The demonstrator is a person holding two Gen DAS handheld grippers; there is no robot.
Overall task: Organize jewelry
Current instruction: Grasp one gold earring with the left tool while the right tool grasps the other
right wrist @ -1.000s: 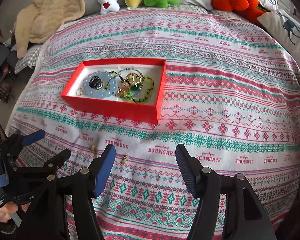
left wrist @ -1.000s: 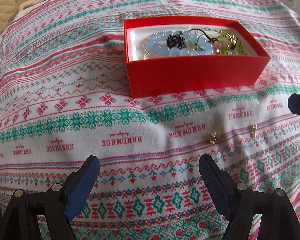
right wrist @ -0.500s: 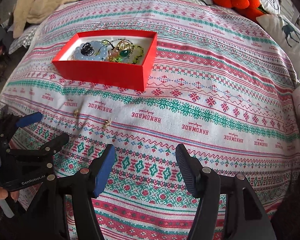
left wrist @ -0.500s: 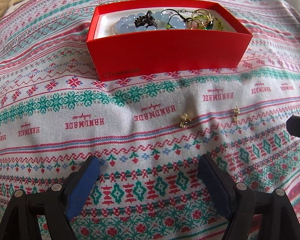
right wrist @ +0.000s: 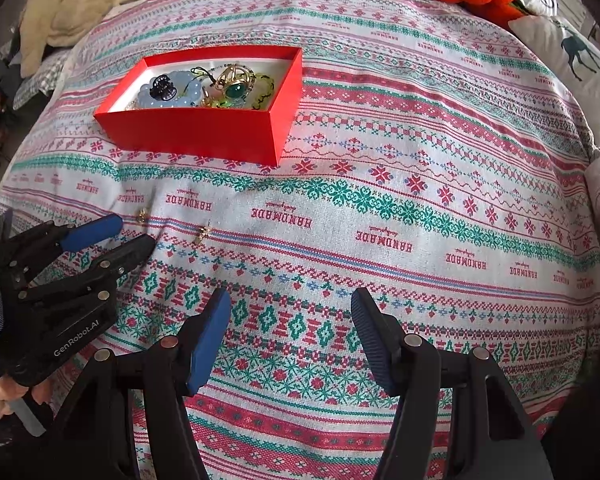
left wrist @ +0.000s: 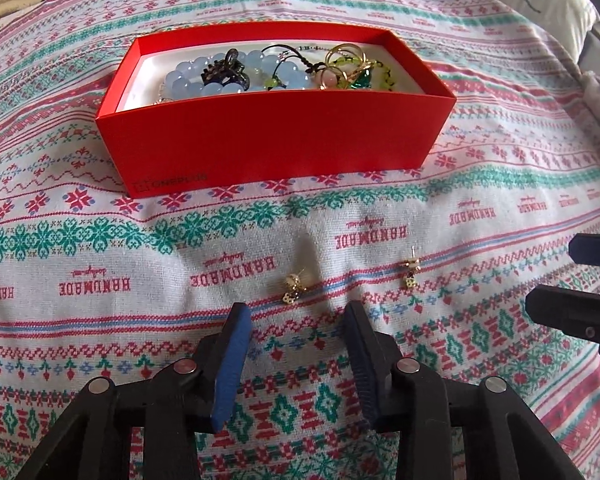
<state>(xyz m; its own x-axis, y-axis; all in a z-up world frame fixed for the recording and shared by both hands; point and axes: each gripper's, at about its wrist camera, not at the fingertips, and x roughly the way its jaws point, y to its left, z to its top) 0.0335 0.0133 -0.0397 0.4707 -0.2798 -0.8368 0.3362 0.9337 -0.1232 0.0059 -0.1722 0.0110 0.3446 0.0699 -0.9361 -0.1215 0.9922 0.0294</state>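
The left tool [left wrist: 298,318] is closing, nothing between its jaws; the right tool [right wrist: 290,308] hangs released. Just ahead, two gold earrings [left wrist: 293,288] lie on the patterned bedspread [left wrist: 480,160]; beyond, the red jewelry box [left wrist: 276,132], then pillows [right wrist: 572,64].

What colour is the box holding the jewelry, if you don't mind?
The box is red, clearest in the left wrist view.

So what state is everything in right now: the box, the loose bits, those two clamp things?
Red cardboard box: lidless, upright, jewelry inside.
Gold earring nearer the left gripper: loose on the patterned bedspread.
Second gold earring: loose on the bedspread.
Left gripper: jaws closing, nothing between them.
Right gripper: open, empty.
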